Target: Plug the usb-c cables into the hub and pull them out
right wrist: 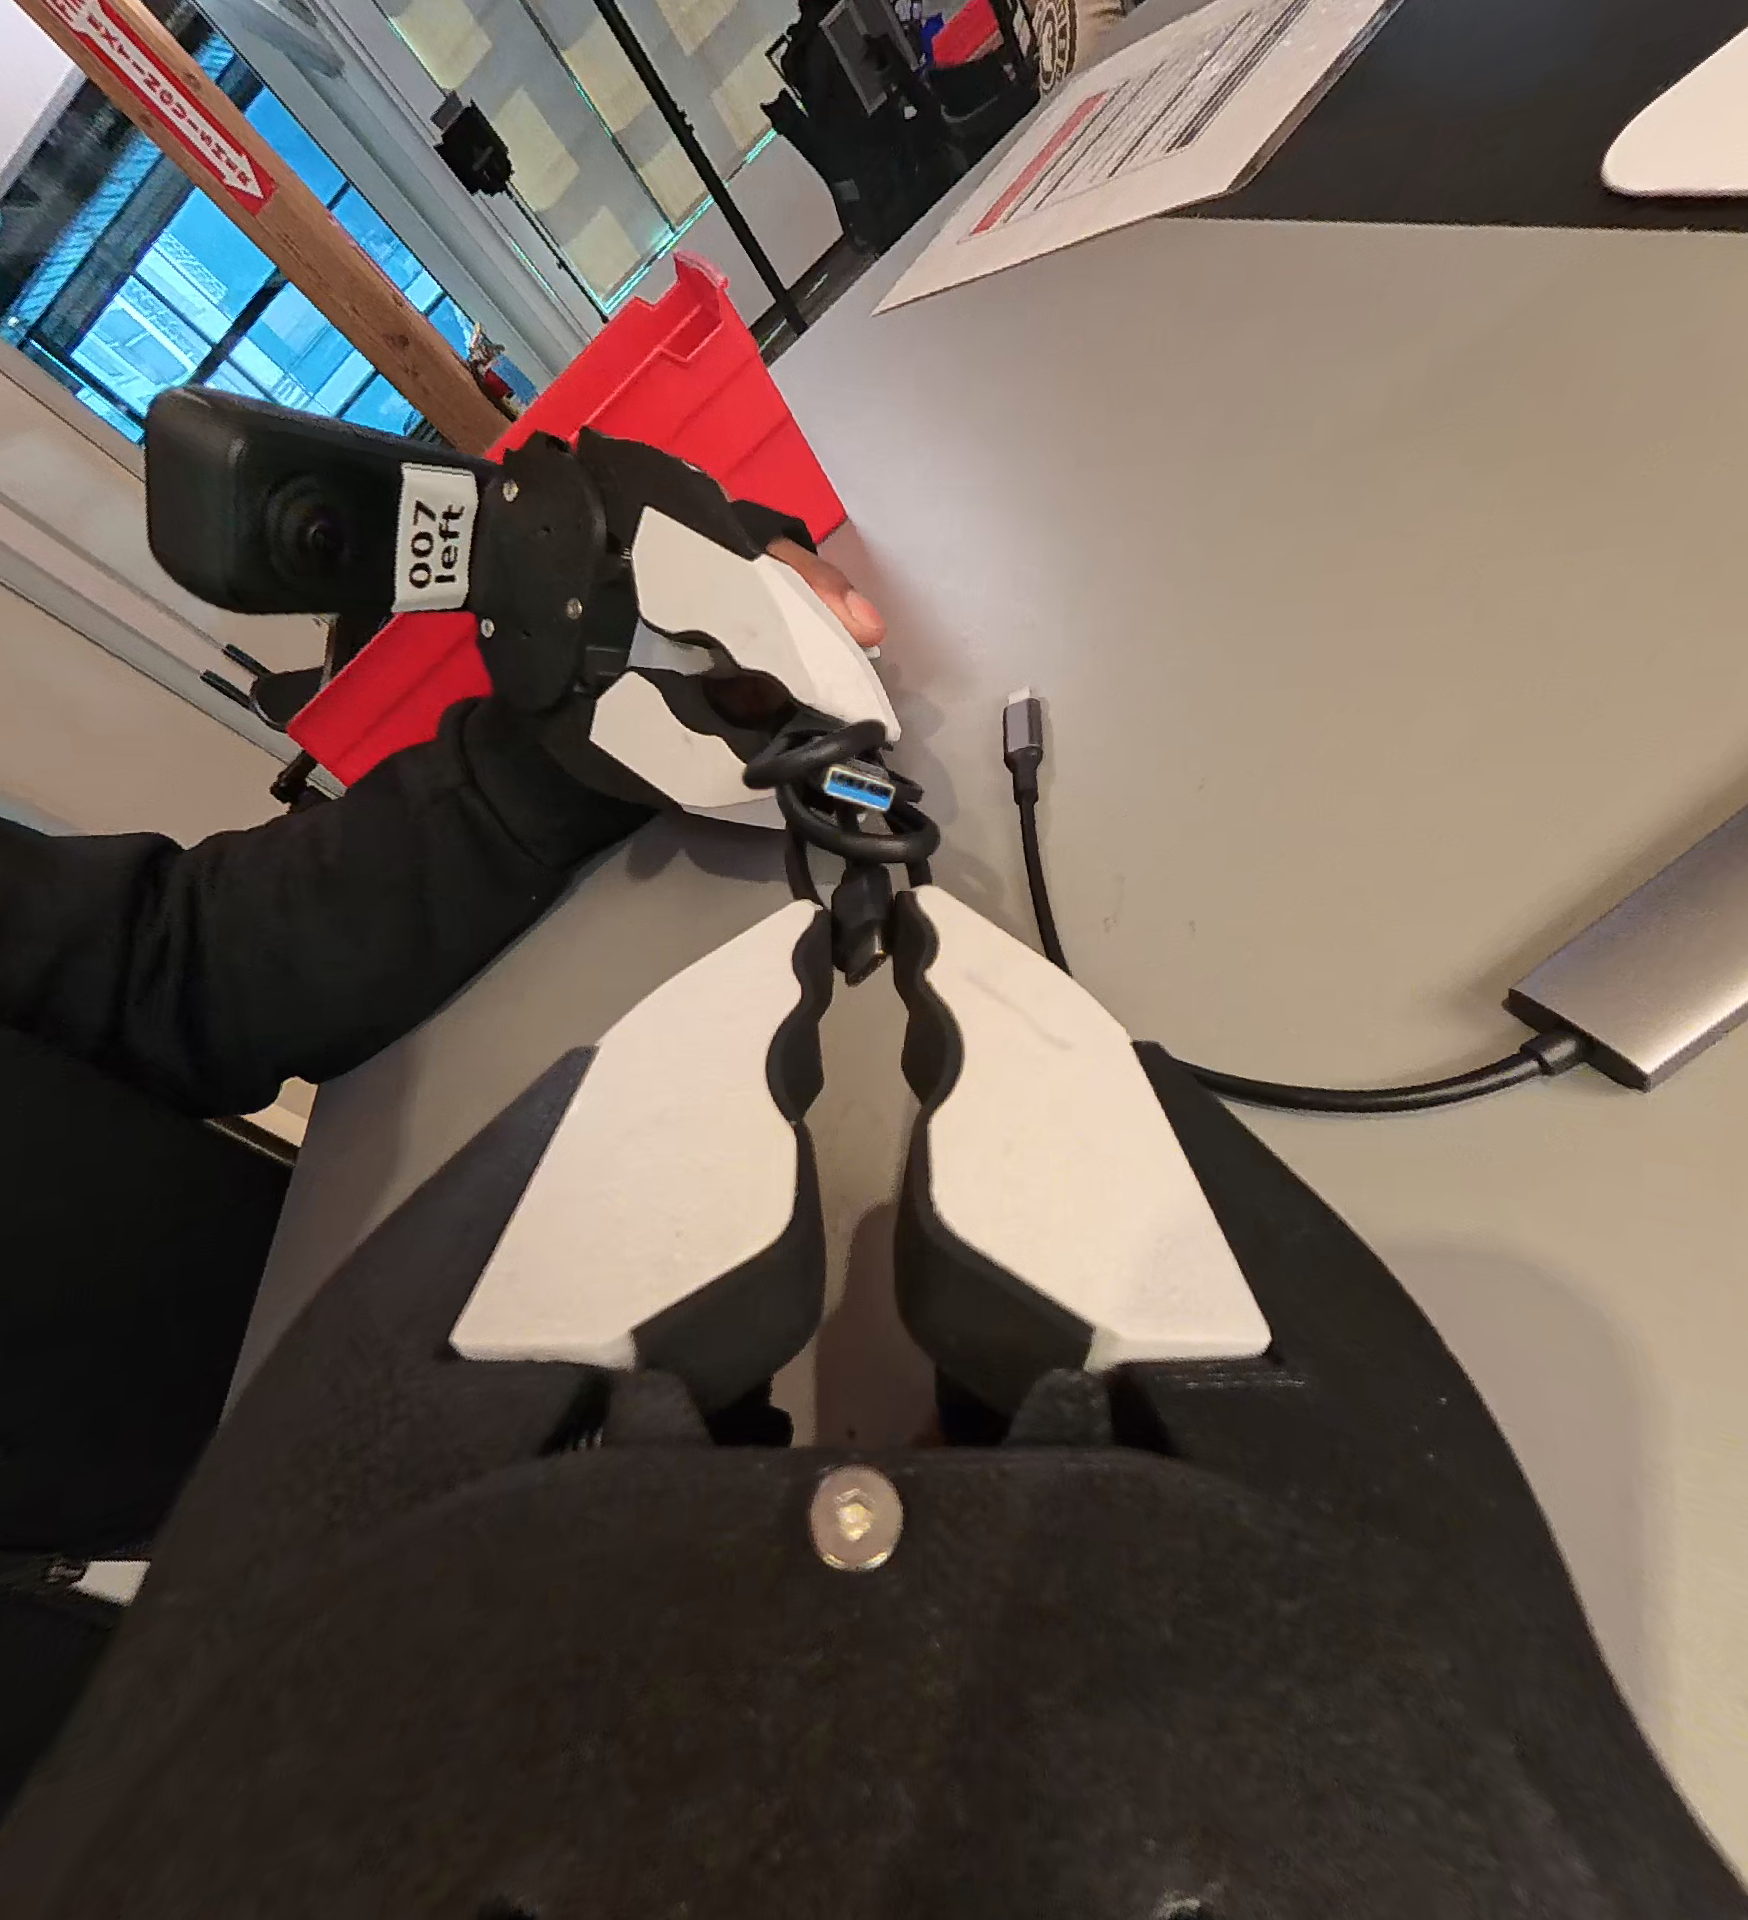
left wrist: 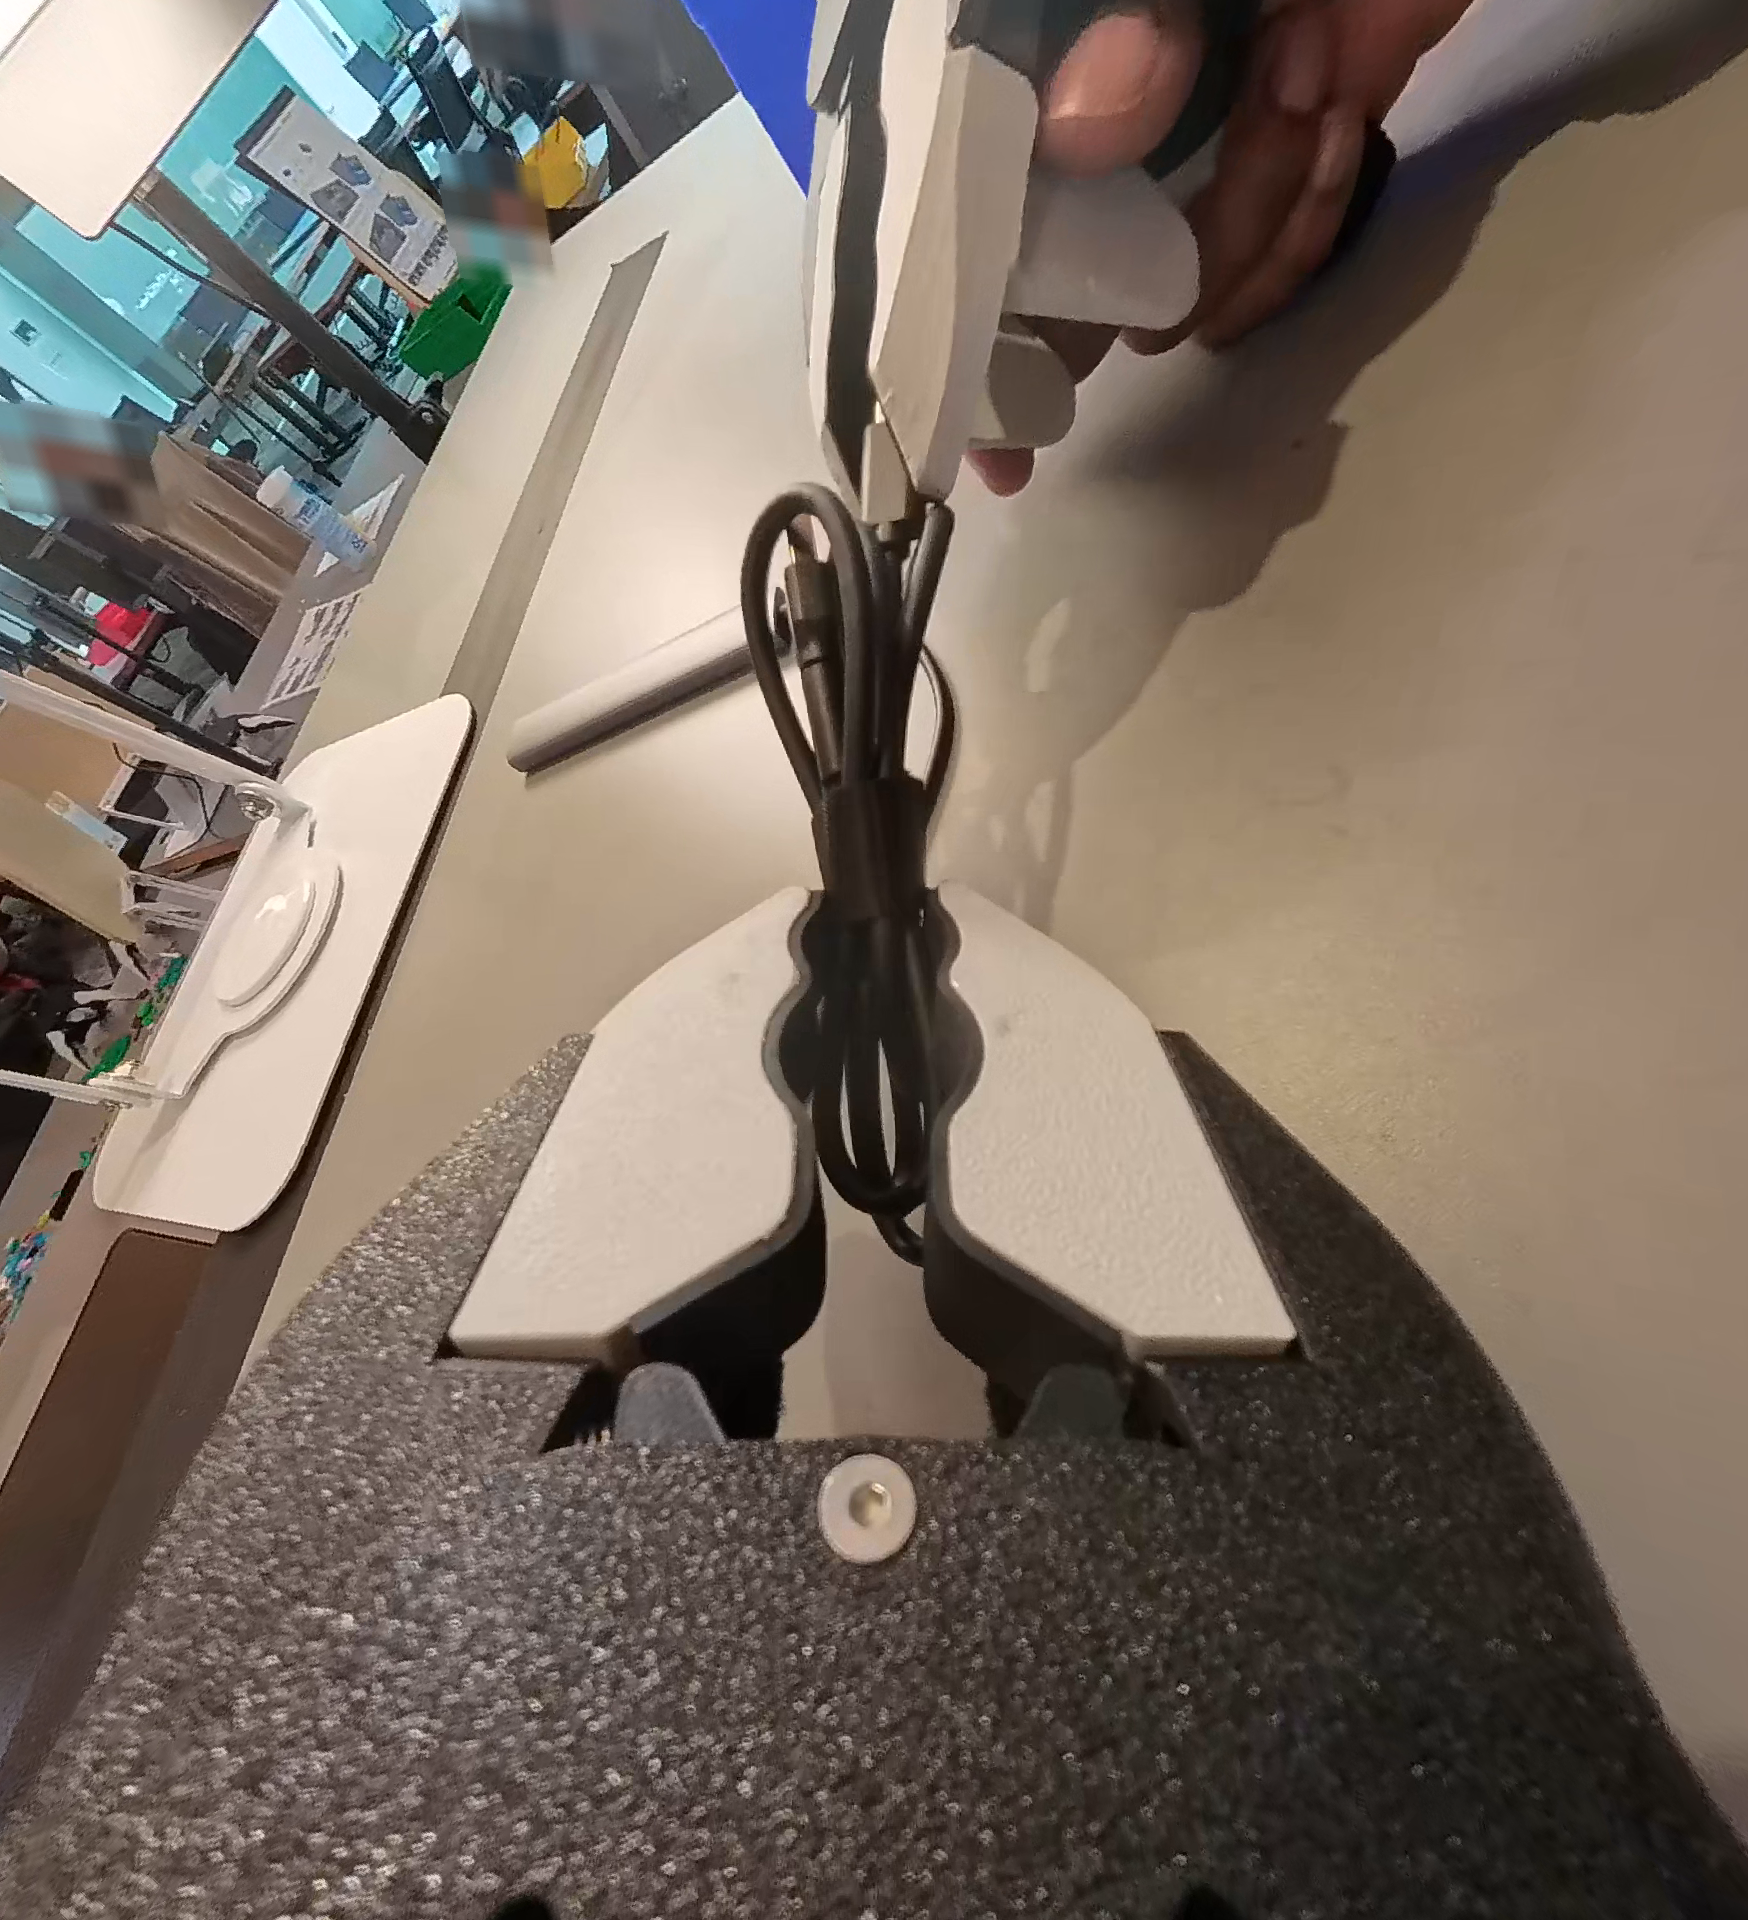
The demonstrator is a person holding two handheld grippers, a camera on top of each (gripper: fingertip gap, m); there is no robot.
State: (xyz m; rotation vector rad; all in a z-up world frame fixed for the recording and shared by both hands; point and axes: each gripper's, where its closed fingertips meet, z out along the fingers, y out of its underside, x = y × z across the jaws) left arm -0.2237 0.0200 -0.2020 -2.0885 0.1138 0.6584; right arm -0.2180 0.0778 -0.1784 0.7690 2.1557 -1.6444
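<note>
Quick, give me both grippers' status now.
Left gripper: shut on the coiled black cable.
Right gripper: shut on that cable's black plug.

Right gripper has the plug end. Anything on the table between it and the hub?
Only the hub's own tail cable crosses the table between the plug in the right gripper and the hub; the ports aren't visible.

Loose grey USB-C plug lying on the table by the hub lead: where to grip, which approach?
Grip the grey plug housing across its flat sides, behind the metal tip, descending from above. It lies flat on the table, tip pointing away from the hub, with clear surface either side. Avoid the thin black lead.
</note>
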